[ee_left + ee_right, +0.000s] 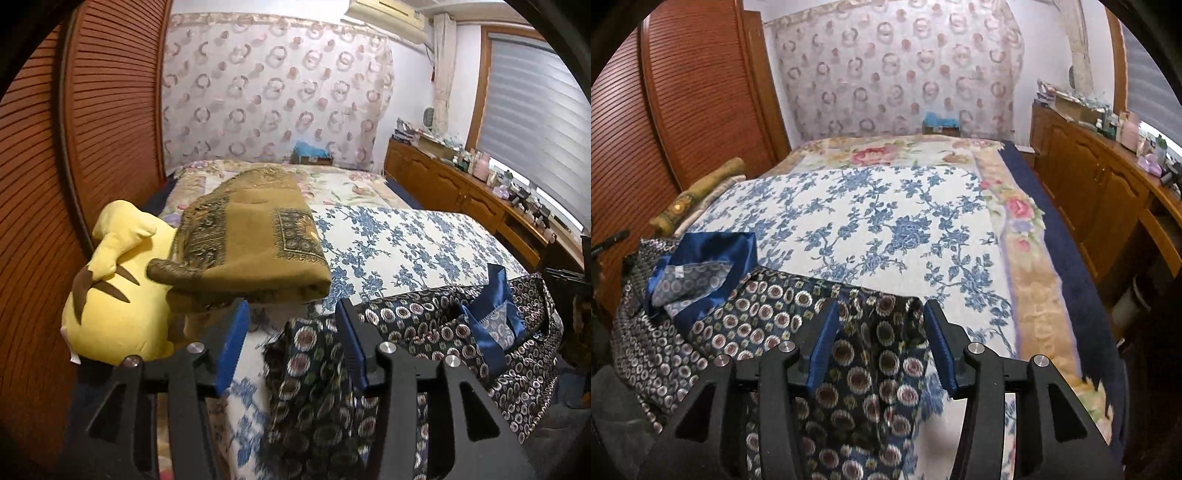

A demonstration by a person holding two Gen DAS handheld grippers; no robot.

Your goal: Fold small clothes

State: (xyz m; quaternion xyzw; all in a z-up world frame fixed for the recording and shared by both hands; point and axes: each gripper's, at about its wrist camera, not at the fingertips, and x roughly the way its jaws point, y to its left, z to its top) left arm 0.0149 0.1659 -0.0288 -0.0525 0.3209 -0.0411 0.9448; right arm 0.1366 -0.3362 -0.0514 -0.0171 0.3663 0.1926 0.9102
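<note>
We have the dark circle-print garment [768, 314] lying crumpled at the near edge of the bed [1038, 295], on the blue-flowered sheet [886, 221], its blue satin lining [713, 254] turned out toward our left. Part of it hangs off the near edge below both tools.

Our left gripper [291, 339] stands with its jaws wide apart over a dark fold, gripping nothing. Our right gripper [881, 339] is likewise spread wide, the cloth passing under the gap but not pinched.

We judge the fabric light, limp and slick — the satin lining will likely slide on itself and slip from a shallow pinch. So we would take it at a hem or corner, biting deep through both layers, one tool on each side.

For room, the flowered sheet beyond the garment lies flat and open, good for spreading. On the left the yellow plush toy [118, 295] and the folded mustard cloth [255, 236] crowd close, with the slatted wooden door [110, 110] behind. On the right the bed drops off toward the wooden cabinets [1097, 184] — we would keep the cloth clear of that edge
</note>
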